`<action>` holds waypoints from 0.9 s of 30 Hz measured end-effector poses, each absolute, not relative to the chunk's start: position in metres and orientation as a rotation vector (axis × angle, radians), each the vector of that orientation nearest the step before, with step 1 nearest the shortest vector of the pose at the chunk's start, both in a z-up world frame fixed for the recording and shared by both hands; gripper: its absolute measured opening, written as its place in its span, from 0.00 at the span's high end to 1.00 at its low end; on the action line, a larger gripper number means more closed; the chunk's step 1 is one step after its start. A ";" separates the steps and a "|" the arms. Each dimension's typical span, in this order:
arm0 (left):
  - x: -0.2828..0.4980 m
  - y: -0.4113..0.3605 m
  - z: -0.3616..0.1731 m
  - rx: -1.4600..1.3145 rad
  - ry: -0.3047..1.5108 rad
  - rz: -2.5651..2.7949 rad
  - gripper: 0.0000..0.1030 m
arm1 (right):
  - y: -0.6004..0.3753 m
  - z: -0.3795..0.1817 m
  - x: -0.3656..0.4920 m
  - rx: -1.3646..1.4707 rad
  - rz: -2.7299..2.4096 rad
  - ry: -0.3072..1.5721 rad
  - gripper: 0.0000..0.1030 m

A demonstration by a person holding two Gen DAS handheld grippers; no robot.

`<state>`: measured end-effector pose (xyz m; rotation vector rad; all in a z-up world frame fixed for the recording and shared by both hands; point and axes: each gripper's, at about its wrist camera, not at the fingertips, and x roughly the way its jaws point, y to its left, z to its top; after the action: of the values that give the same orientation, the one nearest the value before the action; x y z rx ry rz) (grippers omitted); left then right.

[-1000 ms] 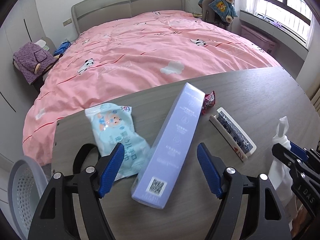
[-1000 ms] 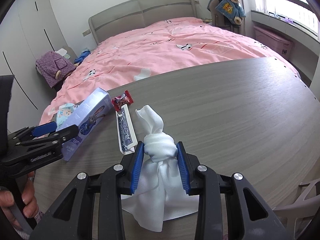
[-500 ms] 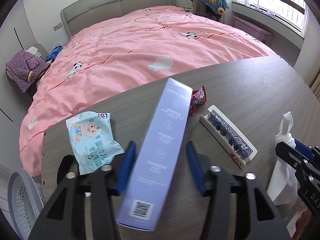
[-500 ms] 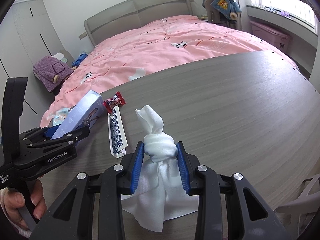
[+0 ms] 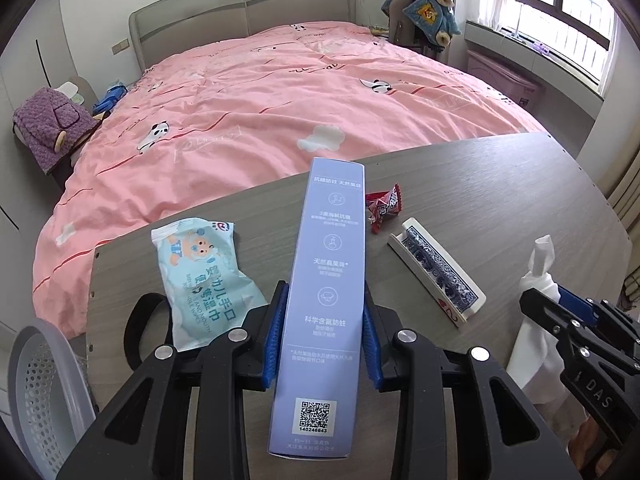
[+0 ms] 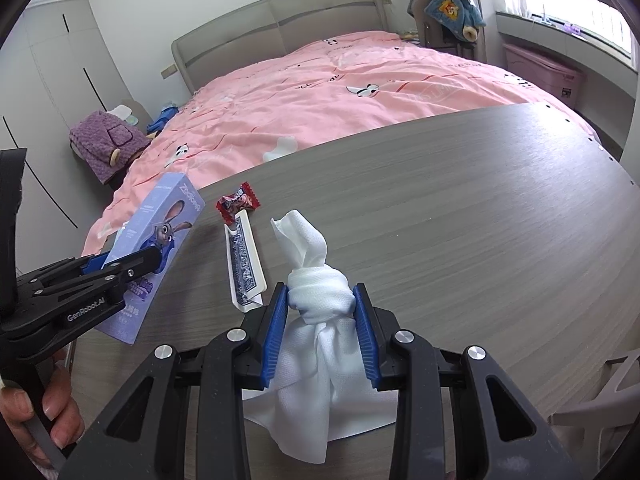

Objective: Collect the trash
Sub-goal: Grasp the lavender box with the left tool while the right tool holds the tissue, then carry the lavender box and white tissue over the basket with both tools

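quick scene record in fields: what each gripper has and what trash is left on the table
left gripper: jaws have just been closing, now shut on the purple box
right gripper: shut on the knotted white cloth
left on table: wipes pack, red candy wrapper, card box
basket: beside the table's left edge

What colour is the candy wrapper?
The candy wrapper is red with white lettering, clearest in the left wrist view.

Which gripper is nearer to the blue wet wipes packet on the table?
Left. The left gripper, shut on the purple box, sits right beside the wet wipes packet; the right gripper is far across, holding the white cloth.
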<state>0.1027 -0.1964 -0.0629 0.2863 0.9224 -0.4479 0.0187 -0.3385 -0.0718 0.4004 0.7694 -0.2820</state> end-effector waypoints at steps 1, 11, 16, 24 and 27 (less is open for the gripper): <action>0.100 -0.194 -0.061 0.280 0.921 -0.448 0.68 | -0.337 -0.071 0.018 0.399 -0.280 0.768 0.68; 0.072 -0.149 -0.043 0.219 0.905 -0.416 0.68 | -0.312 -0.061 0.014 0.375 -0.243 0.754 0.68; 0.060 -0.120 -0.036 0.181 0.901 -0.392 0.68 | -0.289 -0.052 0.014 0.345 -0.213 0.750 0.68; 0.049 -0.062 -0.025 0.115 0.878 -0.306 0.68 | -0.242 -0.040 0.025 0.291 -0.136 0.745 0.68; 0.048 -0.038 -0.022 0.091 0.873 -0.265 0.68 | -0.220 -0.038 0.034 0.269 -0.091 0.751 0.68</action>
<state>0.0478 -0.0385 -0.0224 0.0910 0.8731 -0.2650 0.0340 -0.2197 -0.0378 0.2692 0.7509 -0.0910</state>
